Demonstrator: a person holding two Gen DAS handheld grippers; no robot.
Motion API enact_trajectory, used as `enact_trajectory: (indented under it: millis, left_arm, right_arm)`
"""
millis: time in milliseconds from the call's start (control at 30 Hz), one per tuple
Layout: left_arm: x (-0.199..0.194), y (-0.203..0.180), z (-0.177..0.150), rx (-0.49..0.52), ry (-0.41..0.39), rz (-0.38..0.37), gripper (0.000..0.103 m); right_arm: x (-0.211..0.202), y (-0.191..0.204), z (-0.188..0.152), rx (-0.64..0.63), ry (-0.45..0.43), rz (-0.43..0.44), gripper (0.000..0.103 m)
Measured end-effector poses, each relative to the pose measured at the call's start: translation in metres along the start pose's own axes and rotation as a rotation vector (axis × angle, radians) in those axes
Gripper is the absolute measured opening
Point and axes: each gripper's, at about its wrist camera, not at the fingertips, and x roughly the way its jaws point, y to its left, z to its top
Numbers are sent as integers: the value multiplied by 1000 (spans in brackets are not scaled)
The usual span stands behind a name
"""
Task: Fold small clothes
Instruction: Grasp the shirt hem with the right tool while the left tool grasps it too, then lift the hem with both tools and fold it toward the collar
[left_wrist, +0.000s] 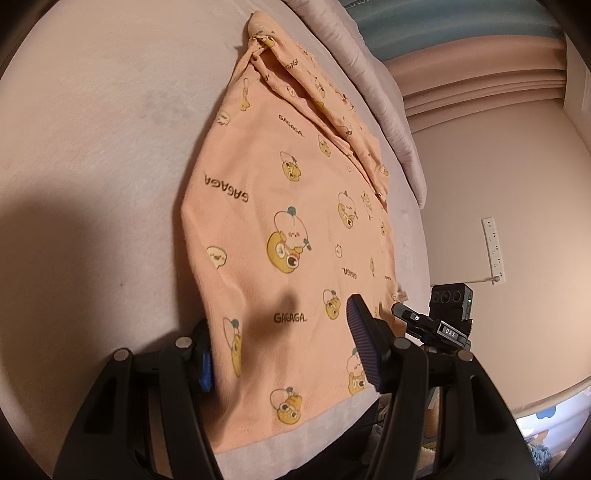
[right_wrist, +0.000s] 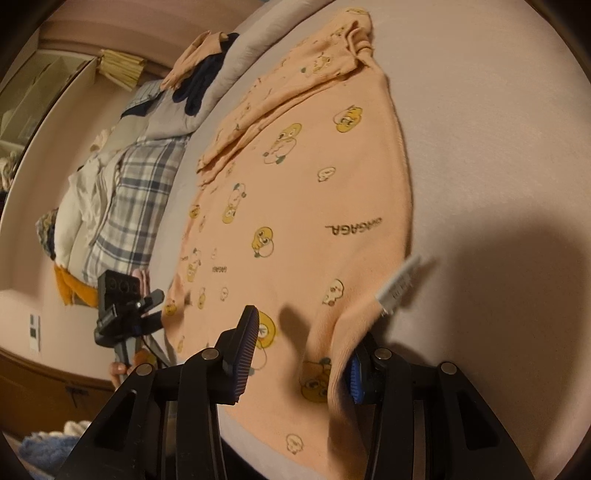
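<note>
Garment (left_wrist: 280, 206): small, peach-orange, printed with yellow cartoon ducks and the word "GAGAGA". It lies spread flat on a bed sheet (left_wrist: 92, 147) of pale pinkish-grey; its far end is bunched and a sleeve is folded over the body. A white care label (right_wrist: 397, 286) sticks out at one side seam, near the hem.

Left claw (left_wrist: 284, 354): at the near hem. One finger (left_wrist: 364, 347), with a ribbed dark pad, lies on top of the cloth; the other, with a blue pad (left_wrist: 205, 369), sits at the cloth's edge, partly covered by it. The fingers stand apart with the hem between them; whether they pinch the cloth cannot be told.

Right claw (right_wrist: 299, 358): at the same hem, other corner. Ribbed pad on top of the cloth, blue pad (right_wrist: 354, 380) under a raised fold. The cloth drapes across the gap; a firm clench cannot be told.

Each wrist view shows the other claw at the edge of the garment, with part of a hand (right_wrist: 120, 369) below it in the right view.

Other items: grey pillow (left_wrist: 373, 92) beyond the garment; plaid cloth (right_wrist: 136, 206), dark and white clothes piled at the bedside; wall power strip (left_wrist: 493, 247).
</note>
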Motion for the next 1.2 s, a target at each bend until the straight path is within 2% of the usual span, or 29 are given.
enact_trajectory:
  millis: [100,367,467,533,633,767,967,1200]
  left_arm:
    - [1,-3,0,7,-7,16,58]
    - [8,-13,-6,35,4,27,57]
    - [13,-15,-6,46,2,48,51]
    - [14,-16,-6,50,-1,58,41]
    - [14,-14,-6,44,-9,75,32]
    - [13,-10,-6,25,-21,70,21]
    - [9,-11,-7,29,-42,53,14]
    - [2,-19,-4,51,-79,2,14]
  right_arm:
    - [-3,-1,-5,-5,0,-8,41]
    - [-10,0,-23,0,5,-5,40]
    - [-8,1,-23,9,-3,-4,40]
    - [-6,6,-25,2,-8,-15,40]
    - [-5,9,-26,-16,-13,-46,32]
    - [-5,8,-27,4,-22,-40,19]
    - [-8,2,-28,52,-49,19,14]
    - [-17,19,-23,14,-122,96,14]
